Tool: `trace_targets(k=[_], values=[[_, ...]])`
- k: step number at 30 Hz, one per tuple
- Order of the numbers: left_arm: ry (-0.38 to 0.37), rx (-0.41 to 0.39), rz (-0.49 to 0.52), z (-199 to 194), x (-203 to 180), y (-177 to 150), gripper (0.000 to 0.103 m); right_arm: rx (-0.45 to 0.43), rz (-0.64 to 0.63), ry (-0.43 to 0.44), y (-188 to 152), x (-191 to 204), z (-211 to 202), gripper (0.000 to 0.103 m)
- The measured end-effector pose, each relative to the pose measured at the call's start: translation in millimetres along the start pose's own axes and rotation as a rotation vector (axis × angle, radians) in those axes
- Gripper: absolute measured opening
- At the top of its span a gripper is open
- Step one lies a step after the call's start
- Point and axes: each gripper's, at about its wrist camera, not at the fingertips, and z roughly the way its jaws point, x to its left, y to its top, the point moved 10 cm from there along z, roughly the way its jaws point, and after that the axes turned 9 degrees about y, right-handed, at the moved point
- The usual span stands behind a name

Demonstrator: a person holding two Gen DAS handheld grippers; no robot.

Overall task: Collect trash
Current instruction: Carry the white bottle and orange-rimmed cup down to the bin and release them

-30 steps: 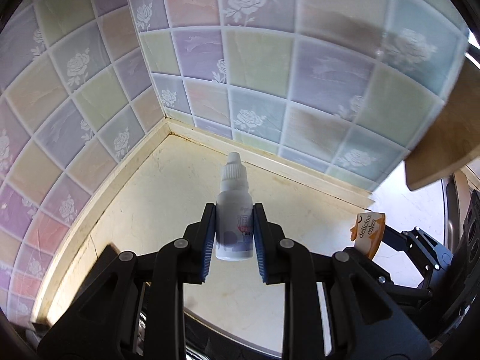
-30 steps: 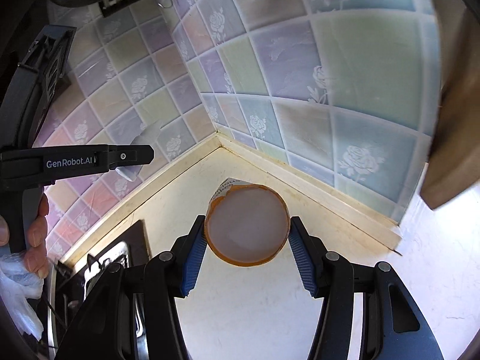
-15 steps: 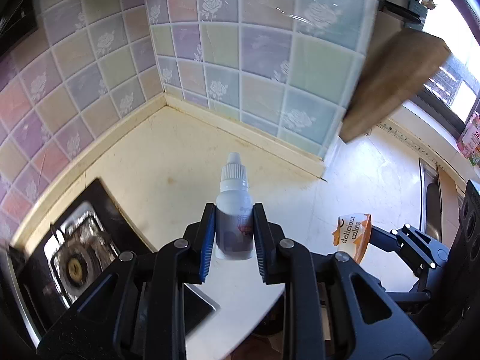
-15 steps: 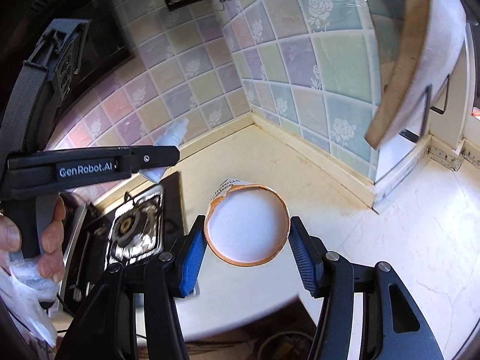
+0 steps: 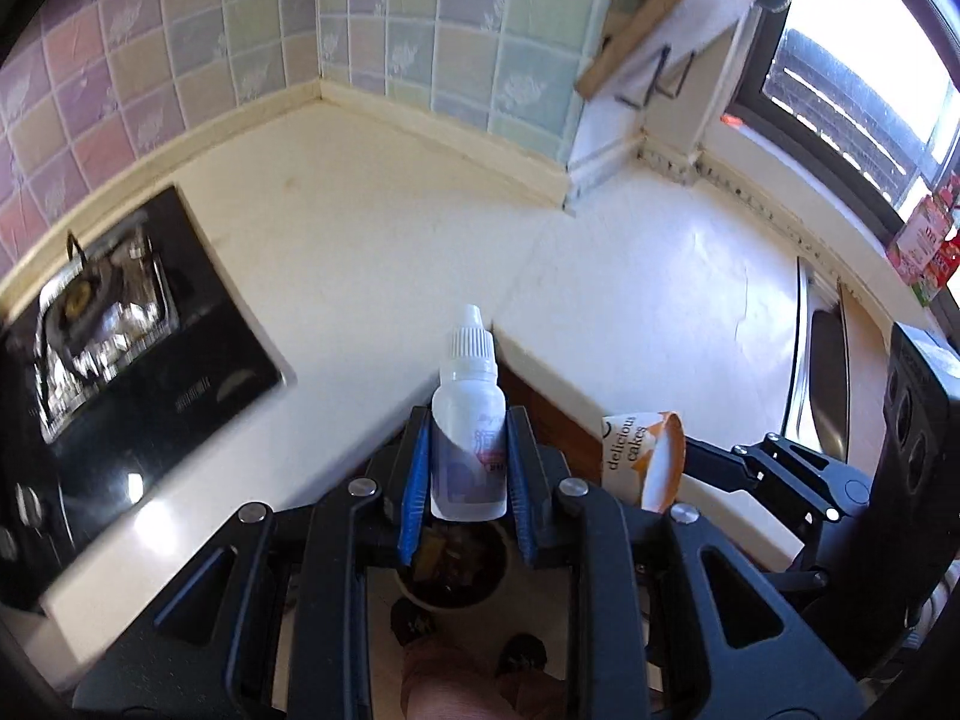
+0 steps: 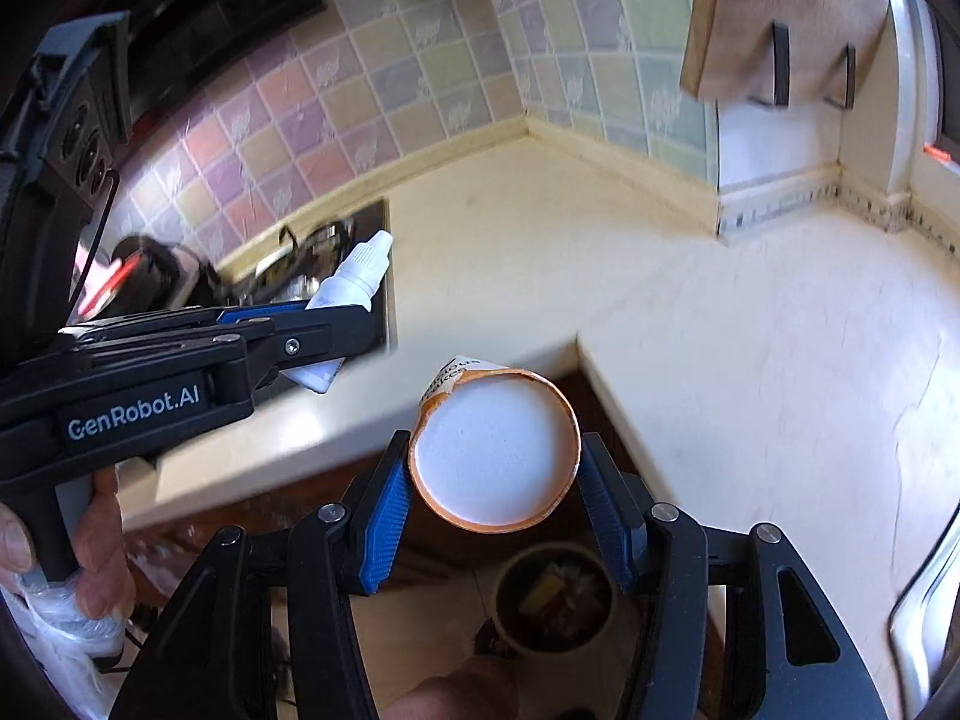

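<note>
My left gripper [image 5: 468,474] is shut on a small white dropper bottle [image 5: 468,420], cap pointing away from me; the same bottle [image 6: 348,285] shows in the right wrist view, sticking out of the left gripper [image 6: 312,330] at the left. My right gripper [image 6: 495,480] is shut on an orange and white paper cup [image 6: 495,450] printed "delicious cakes", its white base facing the camera. That cup [image 5: 645,459] also appears at the right of the left wrist view. Both grippers hang beyond the counter's inner corner, above a round trash bin [image 6: 555,600] on the floor, seen in the left wrist view as the bin [image 5: 456,570].
A cream L-shaped countertop [image 5: 384,204] runs along tiled walls. A black gas hob [image 5: 120,324] sits at the left, a steel sink [image 5: 825,348] at the right. A wooden board [image 6: 774,18] hangs on the wall. A hand [image 6: 90,546] grips the left handle along with a plastic bag.
Both grippers have pulled back from the tiled corner and sunk, still holding the bottle and the cup. The hob, the counter edge and the floor bin have come into view.
</note>
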Motion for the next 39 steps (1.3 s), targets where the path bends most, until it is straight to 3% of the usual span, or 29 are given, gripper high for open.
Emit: trace_targets(k=[8,19,24,31,33,35,39], values=[[-0.038,0.124,-0.033,74,-7,-116,0.021,0.169,0.063,0.006,-121,-32,63,0.054],[-0.080,0.328,-0.043,256,-1,-284,0.021,0.305,0.134,-0.075,-287,-116,206,0.054],[-0.123,0.355,-0.009,319,-16,-338,0.021,0.325,0.192,-0.107,-341,-160,254,0.055],[-0.138,0.392,-0.018,377,-14,-370,0.021,0.364,0.210,-0.123,-392,-205,293,0.056],[-0.130,0.416,-0.033,392,-10,-370,0.027,0.388,0.222,-0.122,-403,-216,299,0.056],[-0.104,0.426,-0.038,401,-5,-370,0.051,0.396,0.227,-0.120,-405,-223,304,0.060],[-0.083,0.428,-0.058,402,3,-375,0.070,0.394,0.232,-0.126,-402,-226,309,0.067]])
